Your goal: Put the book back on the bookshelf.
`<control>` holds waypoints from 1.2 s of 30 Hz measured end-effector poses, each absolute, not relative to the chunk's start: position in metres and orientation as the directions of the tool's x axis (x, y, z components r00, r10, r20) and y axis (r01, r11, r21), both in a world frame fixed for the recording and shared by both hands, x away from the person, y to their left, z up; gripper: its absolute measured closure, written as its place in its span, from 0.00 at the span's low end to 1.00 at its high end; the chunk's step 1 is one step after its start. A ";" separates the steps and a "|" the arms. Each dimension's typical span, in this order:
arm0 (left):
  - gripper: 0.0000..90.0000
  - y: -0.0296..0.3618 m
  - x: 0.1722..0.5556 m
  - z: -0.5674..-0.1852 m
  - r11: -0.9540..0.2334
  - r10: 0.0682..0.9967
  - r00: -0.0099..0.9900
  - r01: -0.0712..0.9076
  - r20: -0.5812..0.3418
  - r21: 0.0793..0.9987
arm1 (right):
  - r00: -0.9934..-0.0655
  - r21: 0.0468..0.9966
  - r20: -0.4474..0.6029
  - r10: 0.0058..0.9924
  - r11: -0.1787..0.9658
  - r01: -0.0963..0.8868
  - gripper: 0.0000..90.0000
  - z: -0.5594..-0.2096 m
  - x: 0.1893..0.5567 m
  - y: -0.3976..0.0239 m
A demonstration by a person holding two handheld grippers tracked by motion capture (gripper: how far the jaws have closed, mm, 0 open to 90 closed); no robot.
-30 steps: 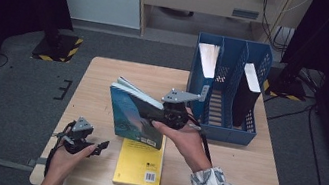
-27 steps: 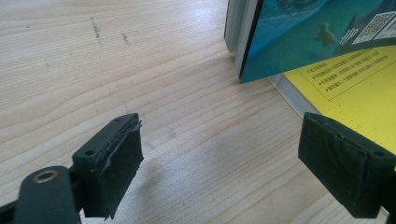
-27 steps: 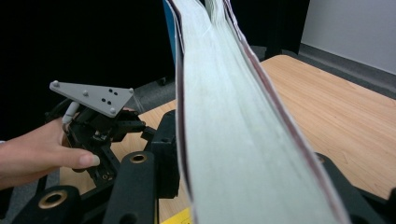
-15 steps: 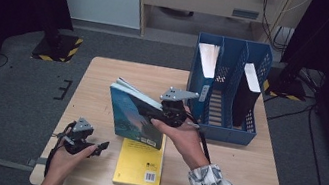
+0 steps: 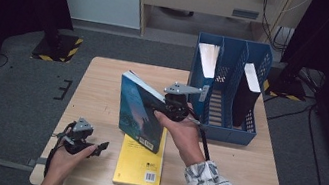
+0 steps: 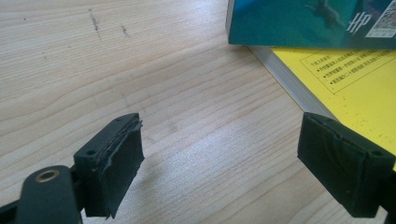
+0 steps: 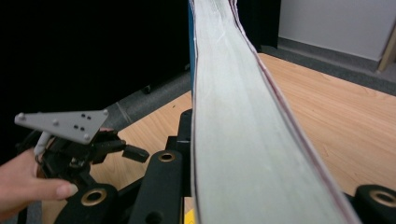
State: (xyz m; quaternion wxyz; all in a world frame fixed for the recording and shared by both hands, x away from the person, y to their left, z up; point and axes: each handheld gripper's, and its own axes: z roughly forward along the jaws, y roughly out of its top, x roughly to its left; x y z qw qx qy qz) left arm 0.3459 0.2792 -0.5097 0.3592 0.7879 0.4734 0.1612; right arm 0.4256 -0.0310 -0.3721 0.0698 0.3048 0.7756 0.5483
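Right hand-held gripper (image 5: 160, 108) clamps the blue book (image 5: 141, 111), centre of the high view.

Its jaws have just been closing, and now they pinch the book's page edge (image 7: 233, 140), holding it upright and tilted above the desk (image 5: 101, 92), its lower corner over the yellow book (image 5: 139, 162), which lies flat at lower centre with a barcode on its cover. Left hand-held gripper (image 6: 219, 158) sits at lower left, jaws spread wide with bare wood between them. In its view the blue cover shows a QR code and print too small to read. Blue file rack (image 5: 219, 132) stands upper right.
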 end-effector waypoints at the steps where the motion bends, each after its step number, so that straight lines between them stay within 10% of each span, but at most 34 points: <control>1: 0.15 0.280 0.346 -0.510 -0.293 0.861 0.500 0.630 -0.088 0.719 | -0.797 0.890 0.236 0.555 0.206 0.407 0.82 -0.371 0.427 -0.030; 36: 0.12 0.284 0.349 -0.518 -0.311 0.869 0.489 0.663 -0.079 0.681 | -0.709 0.873 0.302 0.637 0.115 0.475 0.82 -0.360 0.397 -0.117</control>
